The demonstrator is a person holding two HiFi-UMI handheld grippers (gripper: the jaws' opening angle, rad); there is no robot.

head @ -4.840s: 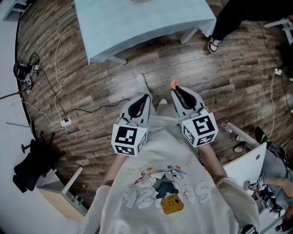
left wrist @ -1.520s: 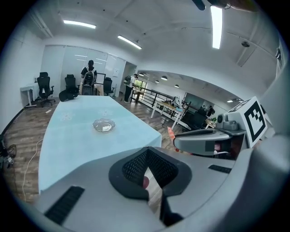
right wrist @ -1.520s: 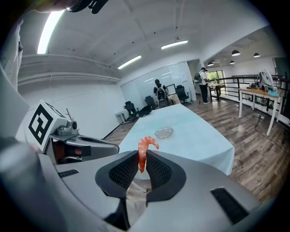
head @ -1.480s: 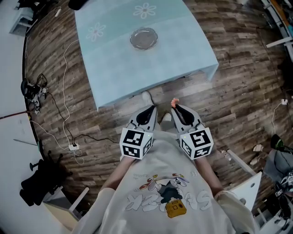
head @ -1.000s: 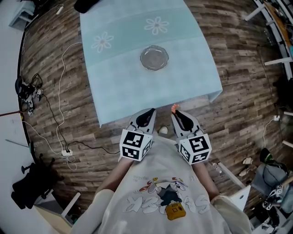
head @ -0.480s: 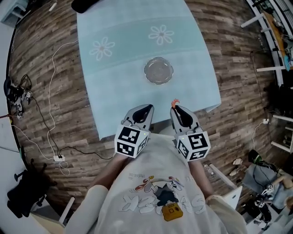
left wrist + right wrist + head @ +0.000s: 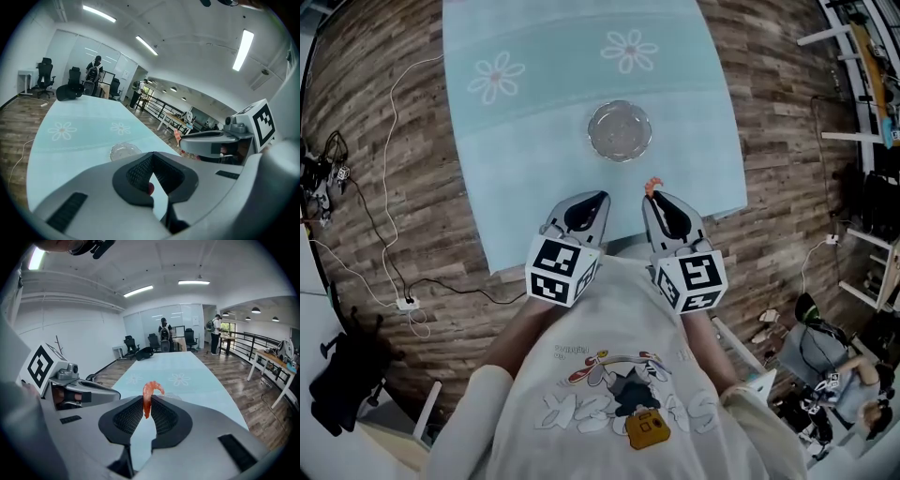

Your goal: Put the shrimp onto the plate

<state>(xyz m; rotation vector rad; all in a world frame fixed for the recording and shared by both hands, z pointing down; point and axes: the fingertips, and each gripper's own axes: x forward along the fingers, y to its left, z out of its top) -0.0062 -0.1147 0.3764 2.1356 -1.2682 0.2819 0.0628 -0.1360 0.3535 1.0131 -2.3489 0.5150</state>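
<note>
Right gripper view: the right gripper (image 7: 150, 401) pinches only the shrimp's (image 7: 147, 405) lower end, so it may slip before reaching the plate (image 7: 620, 130). Left gripper (image 7: 152, 157) is closed, empty.

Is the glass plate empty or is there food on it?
Empty. The plate shows only bare glass, and the shrimp sits pinched in the right claw, not on the plate.
</note>
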